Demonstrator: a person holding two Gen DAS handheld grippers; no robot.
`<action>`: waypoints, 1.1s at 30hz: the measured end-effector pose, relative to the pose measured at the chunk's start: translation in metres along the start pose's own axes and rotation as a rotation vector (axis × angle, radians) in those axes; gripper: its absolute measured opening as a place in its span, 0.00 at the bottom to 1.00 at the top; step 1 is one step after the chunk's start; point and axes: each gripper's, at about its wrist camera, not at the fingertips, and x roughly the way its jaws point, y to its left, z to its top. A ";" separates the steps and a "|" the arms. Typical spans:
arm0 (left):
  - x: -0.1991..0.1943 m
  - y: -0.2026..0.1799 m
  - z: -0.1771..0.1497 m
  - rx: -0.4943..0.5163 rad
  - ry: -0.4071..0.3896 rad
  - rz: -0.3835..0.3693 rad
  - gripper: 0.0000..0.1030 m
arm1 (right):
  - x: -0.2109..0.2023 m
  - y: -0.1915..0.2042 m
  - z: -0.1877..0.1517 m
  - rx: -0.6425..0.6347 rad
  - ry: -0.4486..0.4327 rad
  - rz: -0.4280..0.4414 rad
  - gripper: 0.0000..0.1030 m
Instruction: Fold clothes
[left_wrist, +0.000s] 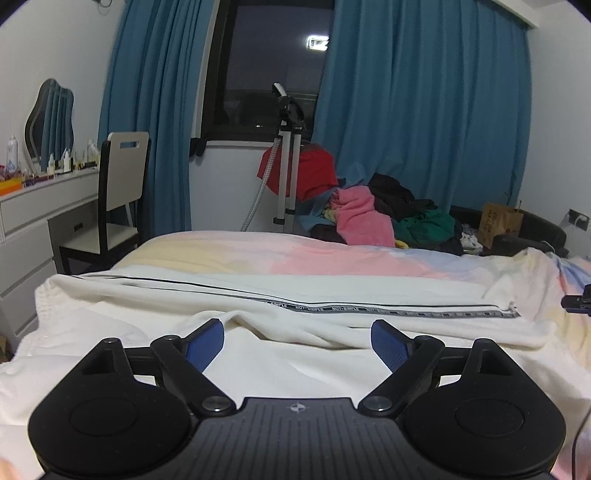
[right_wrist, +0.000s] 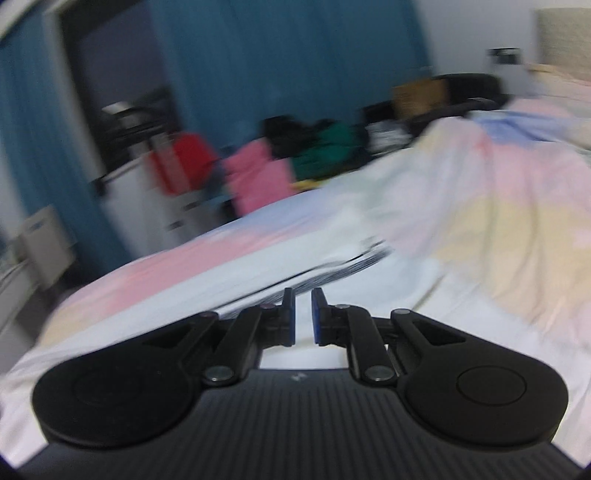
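Left wrist view, sharp: the left hand-held gripper (left_wrist: 297, 341) hovers low over white trousers (left_wrist: 280, 317) spread across the bed (left_wrist: 258, 254), blue pads (left_wrist: 205, 345) set wide apart with nothing between them. The trousers lie lengthwise left to right, a dark printed stripe (left_wrist: 369, 308) running along the seam toward the hem at the right. The pastel bedcover shows beyond and to the right of the fabric. At the far right edge a small dark piece, apparently the tip of the other tool, pokes into the frame.

Only this view shows the room clearly: a pile of clothes (left_wrist: 384, 214) past the far side of the bed, pink, red, green and black; a tripod (left_wrist: 286, 155) in front of the window (left_wrist: 273, 70); blue curtains (left_wrist: 424, 103); a chair (left_wrist: 118, 199) at a dresser (left_wrist: 33, 225) with a mirror (left_wrist: 50, 118) and bottles; a paper bag (left_wrist: 502, 221) at the right.

Right wrist view, heavily motion-blurred: the right hand-held gripper (right_wrist: 303, 317) has its jaws drawn narrow, a thin gap left between the pads. White fabric with the dark stripe (right_wrist: 332, 266) lies just ahead of the tips; whether anything is pinched cannot be told. This view alone shows the bedcover heaped high at the right
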 end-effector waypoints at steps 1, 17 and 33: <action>-0.008 -0.002 -0.001 0.004 -0.002 -0.002 0.86 | -0.014 0.008 -0.006 -0.032 0.003 0.022 0.12; -0.069 0.022 -0.044 -0.077 0.091 0.102 0.90 | -0.066 0.046 -0.035 -0.115 0.041 0.111 0.12; -0.065 0.214 -0.027 -0.829 0.213 0.329 0.92 | -0.056 0.005 -0.028 0.077 0.070 0.034 0.63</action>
